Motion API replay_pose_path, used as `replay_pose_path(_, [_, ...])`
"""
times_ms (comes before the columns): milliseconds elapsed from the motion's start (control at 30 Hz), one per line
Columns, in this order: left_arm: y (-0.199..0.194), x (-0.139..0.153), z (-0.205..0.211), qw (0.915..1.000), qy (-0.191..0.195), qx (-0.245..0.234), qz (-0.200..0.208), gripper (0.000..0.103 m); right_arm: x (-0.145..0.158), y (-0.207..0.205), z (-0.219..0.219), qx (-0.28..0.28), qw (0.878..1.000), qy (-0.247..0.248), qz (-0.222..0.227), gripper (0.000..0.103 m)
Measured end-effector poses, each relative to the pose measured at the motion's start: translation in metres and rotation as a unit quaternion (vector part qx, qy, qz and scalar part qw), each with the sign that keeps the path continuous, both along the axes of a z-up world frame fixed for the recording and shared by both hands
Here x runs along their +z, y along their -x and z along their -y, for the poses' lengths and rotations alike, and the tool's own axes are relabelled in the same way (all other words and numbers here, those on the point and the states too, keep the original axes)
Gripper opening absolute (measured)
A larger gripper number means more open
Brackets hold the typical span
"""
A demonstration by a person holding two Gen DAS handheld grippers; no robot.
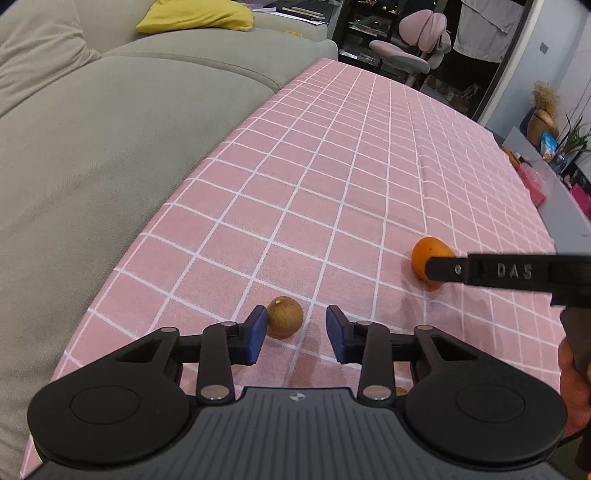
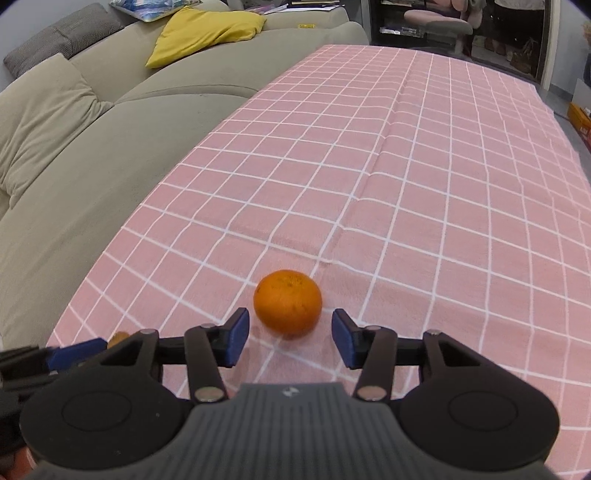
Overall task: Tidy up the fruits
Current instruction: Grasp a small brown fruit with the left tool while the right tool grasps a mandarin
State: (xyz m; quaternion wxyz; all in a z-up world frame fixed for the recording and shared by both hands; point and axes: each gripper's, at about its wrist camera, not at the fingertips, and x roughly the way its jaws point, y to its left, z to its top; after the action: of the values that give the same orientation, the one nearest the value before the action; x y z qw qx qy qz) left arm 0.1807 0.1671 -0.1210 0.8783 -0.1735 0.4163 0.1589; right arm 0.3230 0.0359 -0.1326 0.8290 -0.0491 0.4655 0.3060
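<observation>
1. Left gripper [image 1: 295, 334]: jaws apart with a clear gap. The small brown fruit [image 1: 284, 317] sits on the cloth at about 11 o'clock from the gap centre, looking to touch the left pad [image 1: 258, 334] and well off the right pad. Not gripped, pads not pressing from both sides.
2. Right gripper [image 2: 290, 341]: jaws apart, straddling the orange [image 2: 287, 303], which sits at 12 o'clock just past the fingertips. Visible gap on both sides, so nothing is clamped. The orange rests on the tablecloth [image 2: 406, 184].
3. Cross-check from the left wrist view: the orange is at 2 o'clock, with a black finger of the right gripper across its front. Contact there can't be told; the right wrist view says none.
4. A sliver of another small orange-brown fruit [image 2: 119, 336] shows at 9 o'clock in the right view, mostly hidden behind the gripper body. Can't identify it.
5. Far field: bare checked cloth out to the table end at 12 o'clock, grey sofa [image 1: 92, 147] along 9 to 11 o'clock with a yellow cushion [image 2: 207, 31]. No bowl, tray or basket in either view.
6. Progress, my read: early. Both fruits still loose on the cloth, nothing lifted or sorted. Left to do: close on each fruit, lift, carry to a destination. That destination is not in view.
</observation>
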Motion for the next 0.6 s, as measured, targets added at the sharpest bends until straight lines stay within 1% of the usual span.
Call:
replay_pose_path(133, [-0.001,-0.002,0.000,0.9999,-0.008,-0.002,-0.008,0.033,-0.005,-0.005,-0.004,0.000,1.000,-0.010,-0.004,0.047])
replay_pose_path(267, [-0.001,-0.002,-0.002,1.0000,-0.005,0.000,-0.006,0.026,-0.009,-0.008,-0.006,-0.003,1.000,-0.013,-0.012,0.046])
replay_pose_path(367, [0.000,-0.002,-0.003,1.0000,-0.003,0.002,-0.004,0.026,-0.012,-0.009,-0.008,-0.006,1.000,-0.011,-0.012,0.042])
replay_pose_path(500, [0.001,0.000,-0.002,1.0000,-0.007,0.003,-0.004,0.025,-0.010,-0.009,-0.006,-0.006,1.000,-0.010,-0.013,0.042])
replay_pose_path(600, [0.001,0.007,0.001,1.0000,-0.007,0.003,0.001,0.025,-0.003,-0.003,-0.005,0.001,1.000,-0.011,-0.006,0.041])
